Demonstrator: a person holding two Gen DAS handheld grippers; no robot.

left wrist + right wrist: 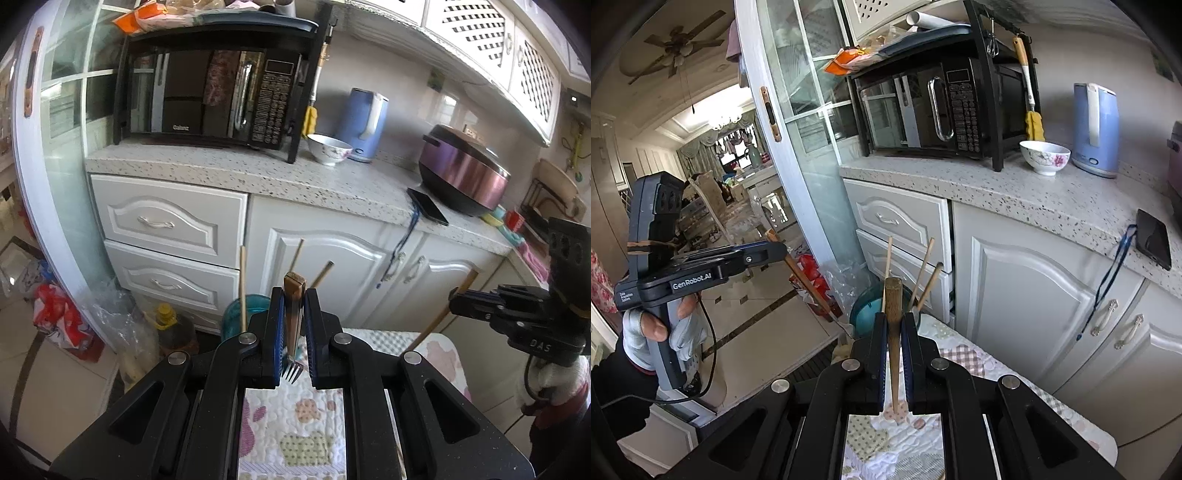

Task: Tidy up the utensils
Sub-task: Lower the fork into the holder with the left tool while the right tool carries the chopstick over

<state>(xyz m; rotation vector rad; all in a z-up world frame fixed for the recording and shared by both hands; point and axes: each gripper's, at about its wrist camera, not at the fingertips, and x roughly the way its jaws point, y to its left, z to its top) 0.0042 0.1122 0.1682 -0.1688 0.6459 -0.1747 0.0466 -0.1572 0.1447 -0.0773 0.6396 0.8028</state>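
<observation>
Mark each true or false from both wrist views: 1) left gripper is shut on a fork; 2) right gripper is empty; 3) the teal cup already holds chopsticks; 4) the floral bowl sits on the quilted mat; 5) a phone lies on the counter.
1) Left gripper is shut on a fork: true, tines at the camera end.
2) Right gripper is empty: false, it is shut on a wooden-handled utensil.
3) Teal cup holds chopsticks: true.
4) Floral bowl sits on the quilted mat: false, it is on the counter, beside the blue kettle.
5) Phone lies on the counter: true.
</observation>
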